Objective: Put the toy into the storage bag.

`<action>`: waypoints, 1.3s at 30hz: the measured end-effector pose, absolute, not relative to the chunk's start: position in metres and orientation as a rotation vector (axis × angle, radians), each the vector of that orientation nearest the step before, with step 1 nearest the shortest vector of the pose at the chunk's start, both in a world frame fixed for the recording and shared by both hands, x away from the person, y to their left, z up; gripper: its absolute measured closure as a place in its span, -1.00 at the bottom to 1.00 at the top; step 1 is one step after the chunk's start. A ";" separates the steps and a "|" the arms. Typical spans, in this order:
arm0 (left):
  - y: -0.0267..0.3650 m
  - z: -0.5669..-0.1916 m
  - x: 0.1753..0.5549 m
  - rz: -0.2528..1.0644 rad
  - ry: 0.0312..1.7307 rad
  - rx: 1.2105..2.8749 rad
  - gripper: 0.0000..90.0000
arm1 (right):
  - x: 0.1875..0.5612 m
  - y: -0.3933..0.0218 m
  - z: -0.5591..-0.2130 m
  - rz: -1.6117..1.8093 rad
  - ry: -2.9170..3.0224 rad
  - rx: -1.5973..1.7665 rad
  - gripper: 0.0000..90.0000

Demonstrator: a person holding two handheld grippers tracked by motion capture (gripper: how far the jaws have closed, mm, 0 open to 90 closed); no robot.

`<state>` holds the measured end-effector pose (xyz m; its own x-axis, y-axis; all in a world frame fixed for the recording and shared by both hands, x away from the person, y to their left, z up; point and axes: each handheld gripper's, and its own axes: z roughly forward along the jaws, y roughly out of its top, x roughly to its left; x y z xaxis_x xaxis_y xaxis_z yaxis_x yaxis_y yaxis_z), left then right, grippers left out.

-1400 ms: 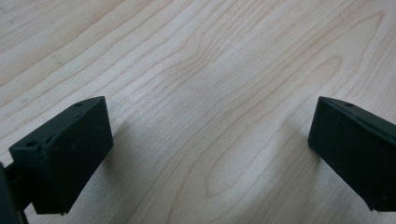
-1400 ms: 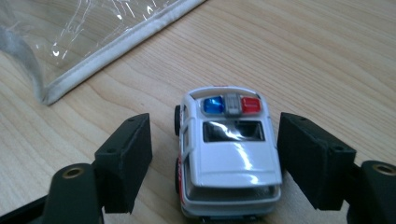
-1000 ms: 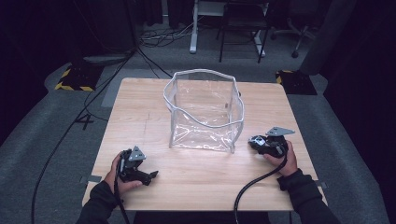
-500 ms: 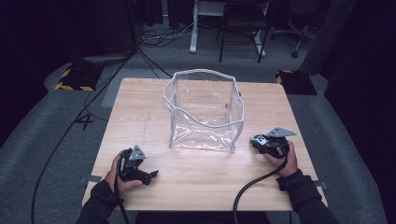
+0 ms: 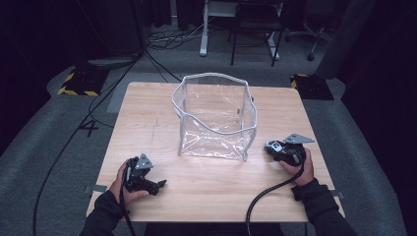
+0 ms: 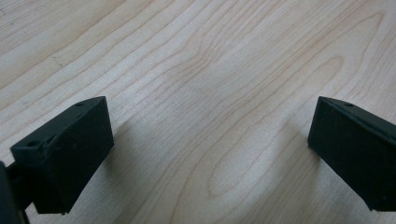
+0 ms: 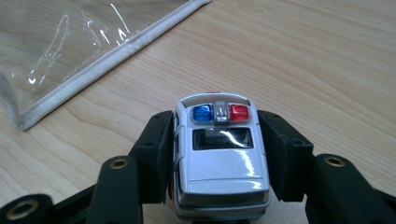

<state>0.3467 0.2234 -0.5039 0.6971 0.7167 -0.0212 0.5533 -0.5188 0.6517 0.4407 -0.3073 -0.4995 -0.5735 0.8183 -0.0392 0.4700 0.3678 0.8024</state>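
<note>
Right gripper view, fingers [image 7: 154, 154] clamp toy police car [image 7: 219, 154], no legible text

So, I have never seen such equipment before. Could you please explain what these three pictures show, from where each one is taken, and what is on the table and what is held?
No robot is here: a person sits at a wooden table and holds a hand-held gripper in each hand. The high view looks down from above the person. The other two pictures come from small cameras riding on each gripper, looking along its black fingers. On the table stands a clear plastic bag with a white rim, open at the top. The left gripper rests near the table's front edge; its gripper view shows its fingers wide open over bare wood. The right gripper, beside the bag, is shut on a silver toy police car with blue and red roof lights.
</note>
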 end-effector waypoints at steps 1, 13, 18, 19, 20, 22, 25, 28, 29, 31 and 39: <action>0.223 -0.504 0.347 0.326 0.963 2.262 -0.99 | 0.441 -0.308 -0.499 1.083 2.193 1.119 0.08; 0.223 -0.504 0.347 0.328 0.964 2.262 -0.99 | 0.443 -0.313 -0.492 1.093 2.157 1.129 0.08; 0.223 -0.504 0.347 0.321 0.965 2.255 -0.99 | 0.446 -0.309 -0.486 1.098 2.141 1.108 0.08; 0.223 -0.504 0.347 0.322 0.965 2.256 -0.99 | 0.446 -0.309 -0.484 1.102 2.141 1.110 0.08; 0.223 -0.504 0.348 0.333 0.960 2.259 -0.99 | 0.447 -0.308 -0.483 1.110 2.140 1.111 0.08; 0.223 -0.504 0.347 0.327 0.960 2.260 -0.99 | 0.449 -0.307 -0.480 1.109 2.135 1.107 0.08; 0.223 -0.504 0.347 0.326 0.962 2.258 -0.99 | 0.450 -0.306 -0.476 1.108 2.132 1.094 0.08; 0.223 -0.504 0.347 0.326 0.962 2.258 -0.99 | 0.451 -0.304 -0.470 1.111 2.123 1.085 0.08; 0.223 -0.504 0.347 0.326 0.962 2.258 -0.99 | 0.451 -0.303 -0.467 1.114 2.122 1.076 0.08; 0.223 -0.504 0.347 0.326 0.962 2.258 -0.99 | 0.452 -0.302 -0.462 1.122 2.117 1.062 0.08; 0.223 -0.504 0.347 0.326 0.962 2.258 -0.99 | 0.451 -0.295 -0.444 1.140 2.096 1.017 0.08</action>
